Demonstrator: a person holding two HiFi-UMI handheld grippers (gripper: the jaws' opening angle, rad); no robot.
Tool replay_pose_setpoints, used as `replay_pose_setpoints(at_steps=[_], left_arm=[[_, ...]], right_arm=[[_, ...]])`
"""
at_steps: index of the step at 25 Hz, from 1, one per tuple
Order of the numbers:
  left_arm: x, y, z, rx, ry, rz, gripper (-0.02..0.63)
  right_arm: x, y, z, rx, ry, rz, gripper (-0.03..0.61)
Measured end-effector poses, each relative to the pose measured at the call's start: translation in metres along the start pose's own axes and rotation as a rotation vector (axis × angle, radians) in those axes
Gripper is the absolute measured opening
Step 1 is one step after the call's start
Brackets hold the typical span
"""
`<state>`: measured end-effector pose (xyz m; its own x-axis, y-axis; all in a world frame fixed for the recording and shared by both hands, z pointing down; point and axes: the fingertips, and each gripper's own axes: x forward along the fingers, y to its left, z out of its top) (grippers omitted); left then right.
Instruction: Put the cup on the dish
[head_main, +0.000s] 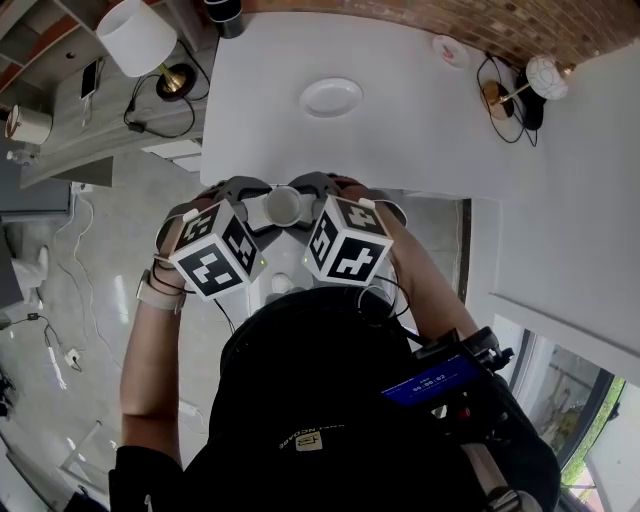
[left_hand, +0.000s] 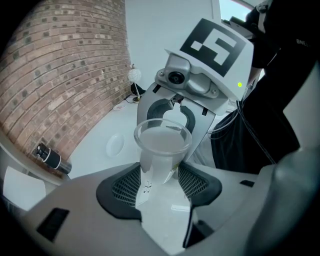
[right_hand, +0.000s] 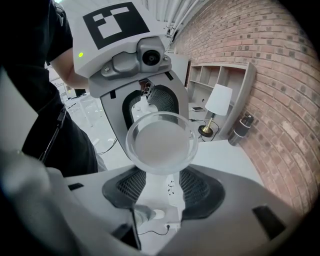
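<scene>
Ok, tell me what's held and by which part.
The clear cup: the left gripper and right gripper both clamp its lower body, from opposite sides.

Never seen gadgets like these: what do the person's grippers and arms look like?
The left gripper and right gripper are grey shells with black mesh-textured pads on their jaws. Each carries a white cube with black square markers and a green light. Thin black cables trail off. The person wears a black short-sleeved top and a pale wristband.
</scene>
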<state>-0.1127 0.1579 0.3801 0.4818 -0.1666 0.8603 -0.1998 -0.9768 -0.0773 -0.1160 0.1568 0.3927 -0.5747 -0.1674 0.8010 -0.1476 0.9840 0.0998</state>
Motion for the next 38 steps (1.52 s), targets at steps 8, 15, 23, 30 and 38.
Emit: replay_pose_setpoints(at_steps=[8,15,23,30,38], left_arm=[[0.022,0.051,0.028,-0.03,0.017,-0.001,0.239],[0.051,0.089,0.064,-0.063,0.043,0.008,0.239],[0.083,0.134,0.101,-0.108,0.062,0.022,0.239],[0.11,0.157,0.124,-0.131,0.072,0.037,0.239],[0.127,0.169,0.128,-0.146,0.055,0.033,0.239]], right_arm=[[-0.003,-0.06,-0.017,-0.005,-0.005,0.024,0.206],[-0.014,-0.111,-0.046,-0.021,-0.022,0.063,0.206],[-0.023,-0.168,-0.076,-0.052,-0.024,0.104,0.206],[-0.026,-0.201,-0.103,-0.069,-0.007,0.122,0.206],[-0.019,-0.216,-0.117,-0.072,0.007,0.124,0.206]])
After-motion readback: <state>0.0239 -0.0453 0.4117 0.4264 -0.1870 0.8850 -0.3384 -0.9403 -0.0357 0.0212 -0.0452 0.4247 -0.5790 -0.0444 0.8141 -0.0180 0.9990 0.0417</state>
